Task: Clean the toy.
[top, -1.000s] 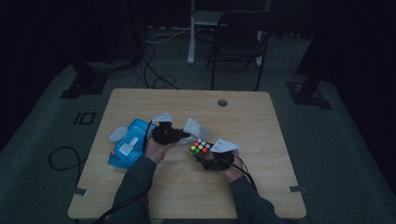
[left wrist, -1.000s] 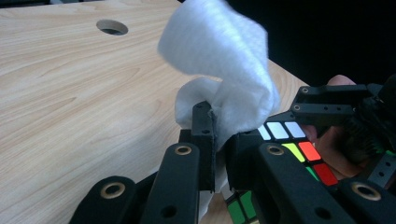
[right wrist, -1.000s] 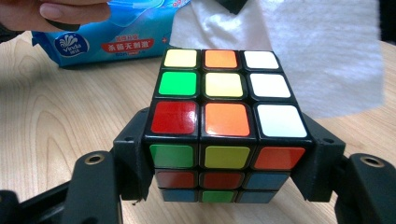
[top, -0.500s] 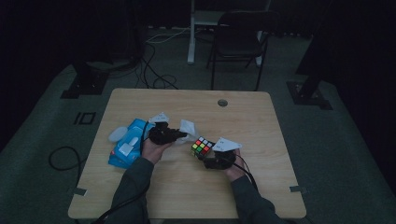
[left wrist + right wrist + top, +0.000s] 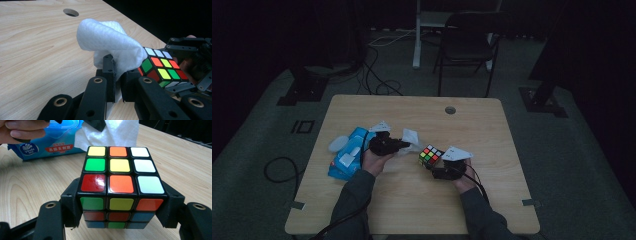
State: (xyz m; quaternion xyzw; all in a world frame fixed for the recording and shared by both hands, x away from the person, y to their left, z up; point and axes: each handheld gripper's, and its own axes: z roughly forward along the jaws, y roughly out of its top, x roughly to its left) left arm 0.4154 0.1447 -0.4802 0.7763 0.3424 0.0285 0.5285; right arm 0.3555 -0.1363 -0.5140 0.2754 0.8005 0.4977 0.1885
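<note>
Wipe (image 5: 110, 40) sits pinched in your left hand-held gripper (image 5: 117, 82), jaws nearly closed on its fold, its free end touching the cube (image 5: 117, 187). Your right hand-held gripper (image 5: 120, 205) clamps the cube by two opposite sides, just above the surface (image 5: 412, 210).

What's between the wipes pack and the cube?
In the high view, the left gripper lies between the wipes pack and the cube, its jaws shut on a white wipe that reaches toward the cube.
</note>
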